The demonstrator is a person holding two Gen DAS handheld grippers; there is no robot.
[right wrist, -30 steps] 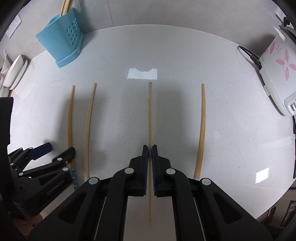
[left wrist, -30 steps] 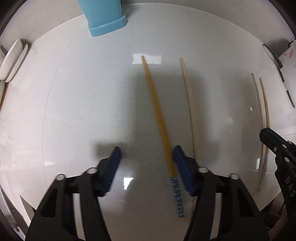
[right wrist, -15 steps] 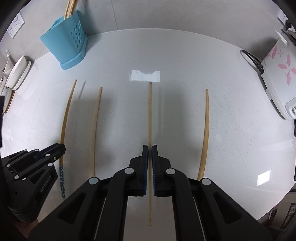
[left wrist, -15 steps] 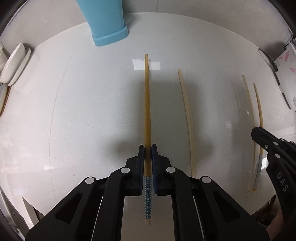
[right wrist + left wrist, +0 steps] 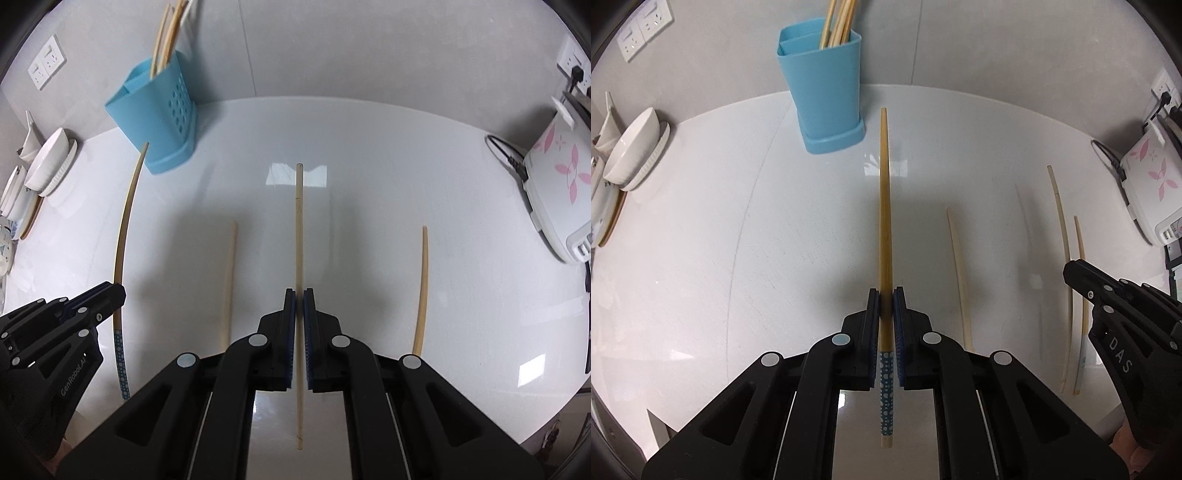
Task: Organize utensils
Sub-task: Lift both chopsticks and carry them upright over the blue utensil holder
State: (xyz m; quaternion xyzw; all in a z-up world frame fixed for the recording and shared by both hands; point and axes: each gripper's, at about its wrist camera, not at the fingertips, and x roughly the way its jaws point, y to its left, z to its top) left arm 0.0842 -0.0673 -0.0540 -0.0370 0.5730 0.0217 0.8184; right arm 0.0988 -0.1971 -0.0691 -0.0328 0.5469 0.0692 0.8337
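My left hand-held gripper, its jaws just closed, clamps a blue-dotted chopstick clear of the white surface, tip toward the blue utensil holder. My right hand-held gripper pinches a plain chopstick. Two pale chopsticks lie on the surface, one either side of it.

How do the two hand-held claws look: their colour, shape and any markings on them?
Both are alike. The left claw and the right claw are matte black plastic, with angular arms that have triangular cut-outs and round silver rivets. The flat pads are dark blue. Seen from the side, the right claw bears white letters "DAS", the left "GenRobot.AI". No cables or sleeves show.
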